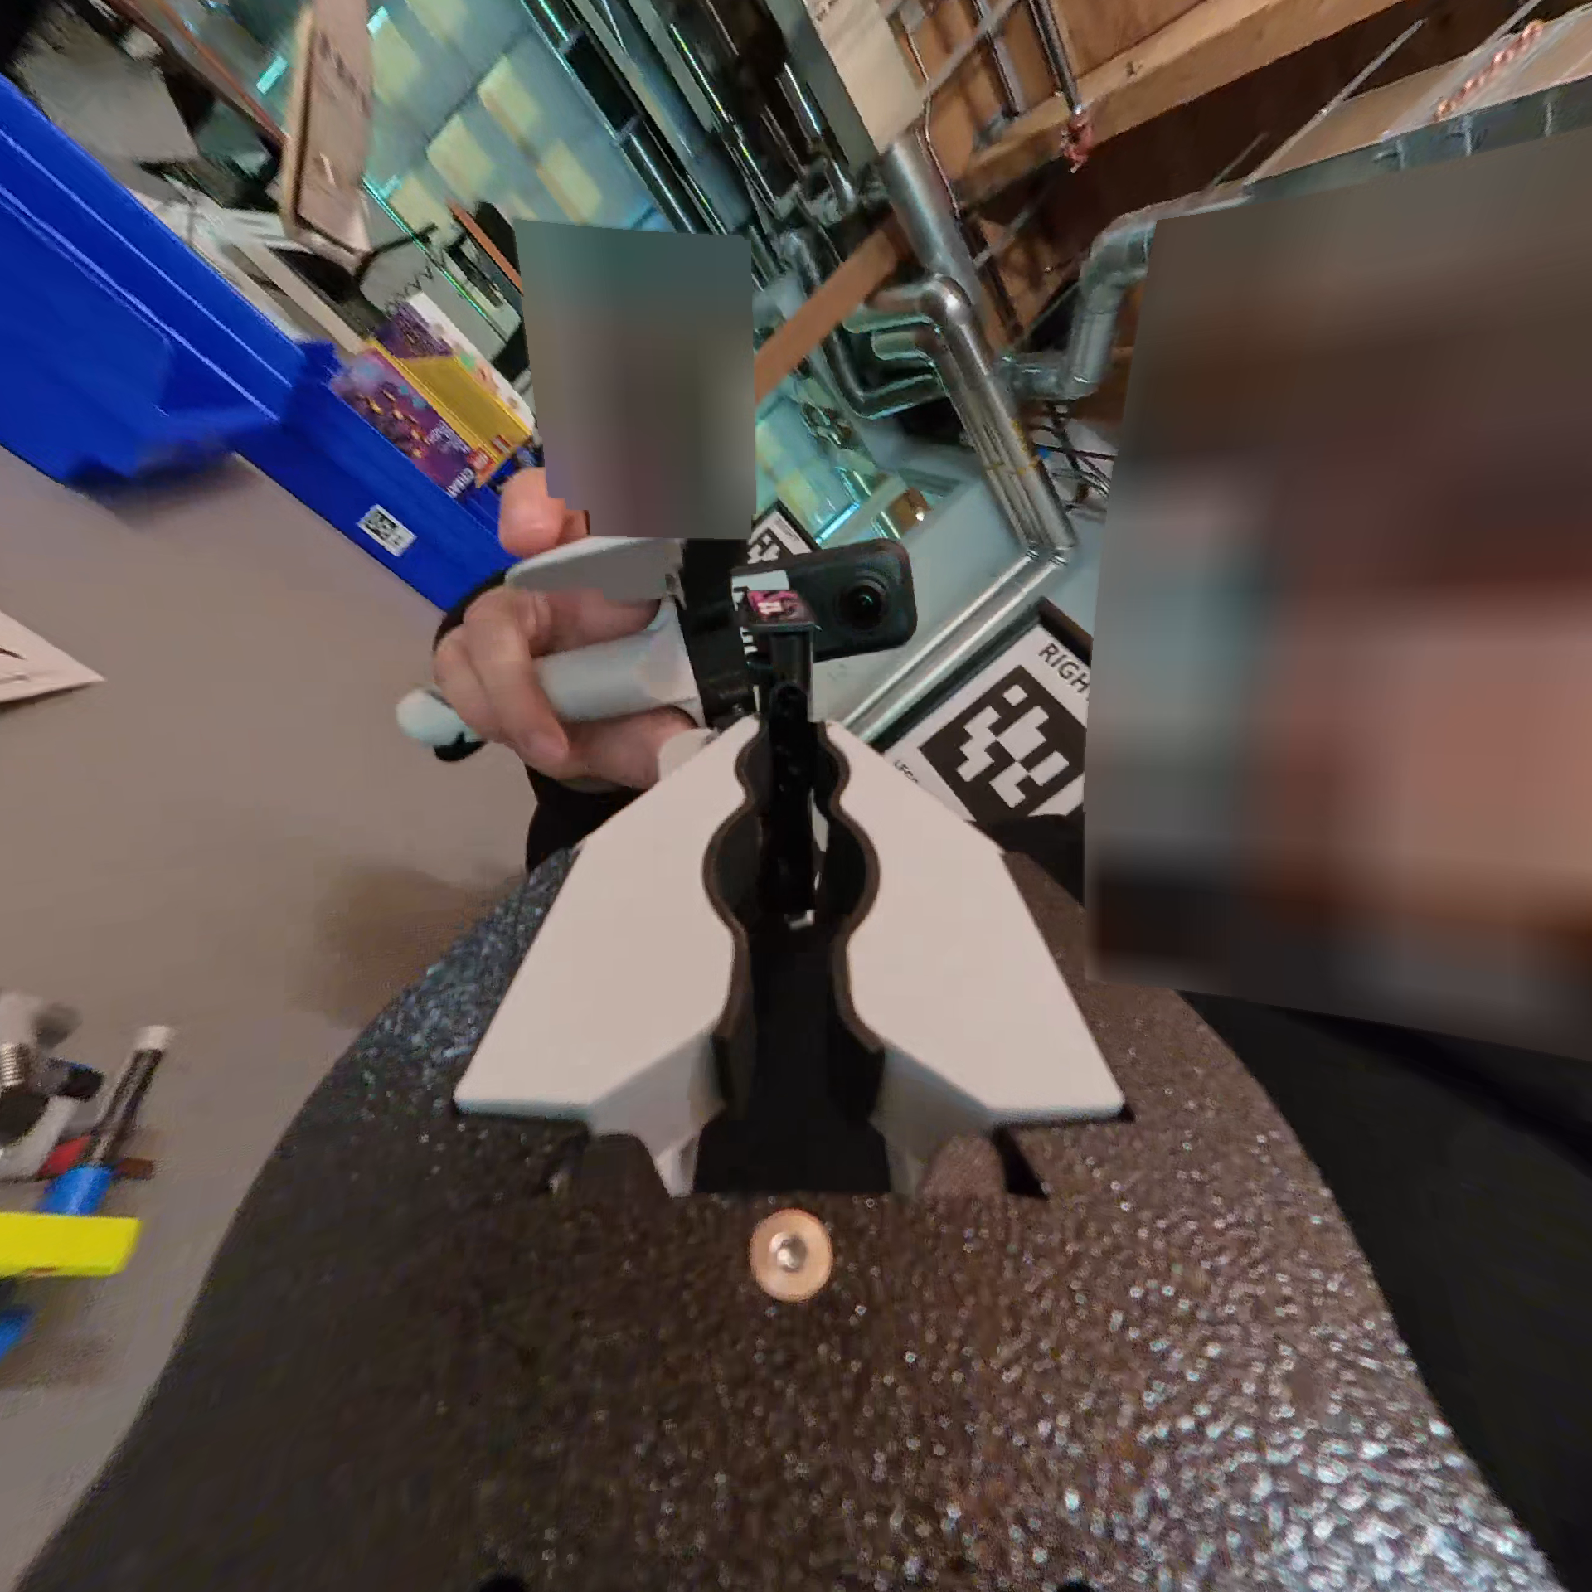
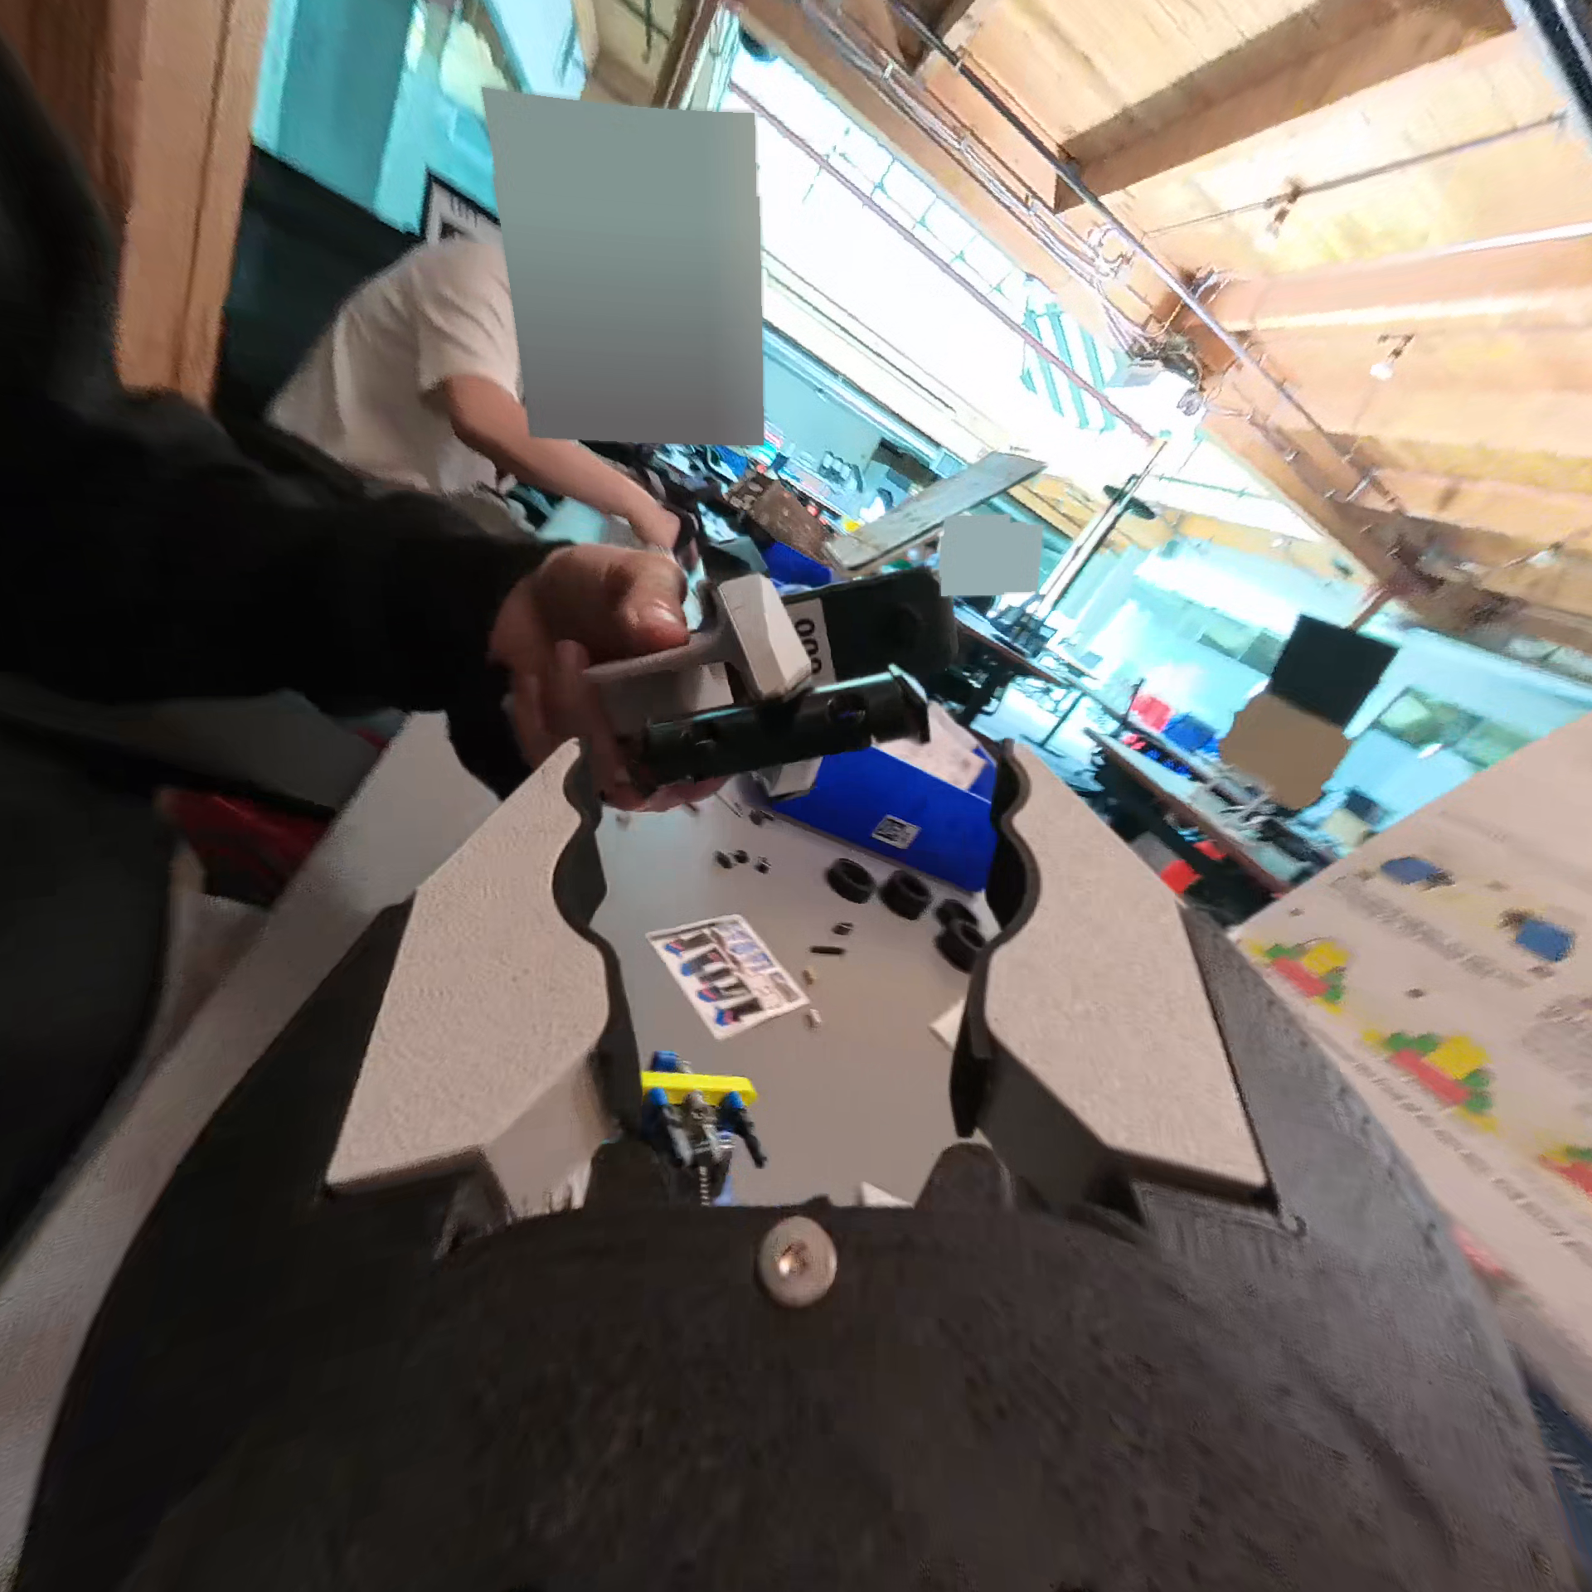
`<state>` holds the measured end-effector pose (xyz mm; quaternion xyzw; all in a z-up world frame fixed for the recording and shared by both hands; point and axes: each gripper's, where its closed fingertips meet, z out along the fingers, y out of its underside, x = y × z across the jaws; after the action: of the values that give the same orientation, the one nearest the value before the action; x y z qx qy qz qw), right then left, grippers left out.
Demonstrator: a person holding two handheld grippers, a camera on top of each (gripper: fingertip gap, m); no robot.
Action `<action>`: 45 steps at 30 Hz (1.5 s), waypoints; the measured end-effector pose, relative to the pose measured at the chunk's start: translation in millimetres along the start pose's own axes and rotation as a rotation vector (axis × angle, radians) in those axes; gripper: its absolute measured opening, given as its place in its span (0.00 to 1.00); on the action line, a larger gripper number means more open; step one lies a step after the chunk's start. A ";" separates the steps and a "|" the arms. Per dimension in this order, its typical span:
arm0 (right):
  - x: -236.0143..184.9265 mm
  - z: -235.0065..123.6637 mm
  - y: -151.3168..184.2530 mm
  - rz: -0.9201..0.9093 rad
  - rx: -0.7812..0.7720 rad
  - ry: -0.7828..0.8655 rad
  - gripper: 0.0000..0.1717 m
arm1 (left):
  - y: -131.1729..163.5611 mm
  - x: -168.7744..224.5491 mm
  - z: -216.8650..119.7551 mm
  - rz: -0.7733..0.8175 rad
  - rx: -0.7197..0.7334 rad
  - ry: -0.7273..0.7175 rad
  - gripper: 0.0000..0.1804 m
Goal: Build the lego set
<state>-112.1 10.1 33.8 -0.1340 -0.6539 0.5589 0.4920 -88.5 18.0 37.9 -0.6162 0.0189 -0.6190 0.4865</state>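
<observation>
the grey table (image 2: 861,1094) carries everything, and places here are given from it. at its far edge stands a blue bin (image 2: 896,801), with a second person in a pale shirt (image 2: 405,362) working beyond that. on the table's right side lies an open instruction booklet (image 2: 1421,1016) with coloured brick drawings. on the table's middle lie a printed sticker sheet (image 2: 732,973), four black tyres (image 2: 904,892) in a row just before the bin, and a scatter of tiny dark pins (image 2: 827,948). at the table's near edge sits a small yellow and blue brick assembly (image 2: 698,1107)

lifted well above the table, the left tool (image 1: 788,741) is clenched on a long black beam (image 1: 788,775), its pale fingers (image 1: 655,861) pressing the beam's sides so that the beam sticks out past the tips; the right wrist view shows the same beam (image 2: 775,732) lying crosswise in that tool. the right tool (image 2: 792,775) is released, fingers spread wide with nothing between them, and the beam hangs just beyond its tips

judging by this, the step in hand looks like passing or regripping the beam between the two tools; closing on it would call for lining the spread fingers up across the beam's free end
</observation>
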 end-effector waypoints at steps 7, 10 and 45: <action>-8.8 9.4 10.1 -0.279 -0.158 0.033 0.43 | 9.4 5.7 4.5 -0.026 -0.038 0.064 0.04; -8.3 8.8 10.7 -0.314 -0.182 0.038 0.41 | 11.8 6.6 3.8 -0.031 -0.057 0.073 0.03; -32.4 14.8 23.2 -0.253 -0.386 -0.070 0.42 | 33.7 6.5 -6.9 0.099 -0.256 0.016 0.03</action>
<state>-117.1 -14.3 -0.6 -0.1233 -0.7769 0.3616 0.5005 -72.9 -7.8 20.1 -0.6667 0.1320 -0.5917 0.4336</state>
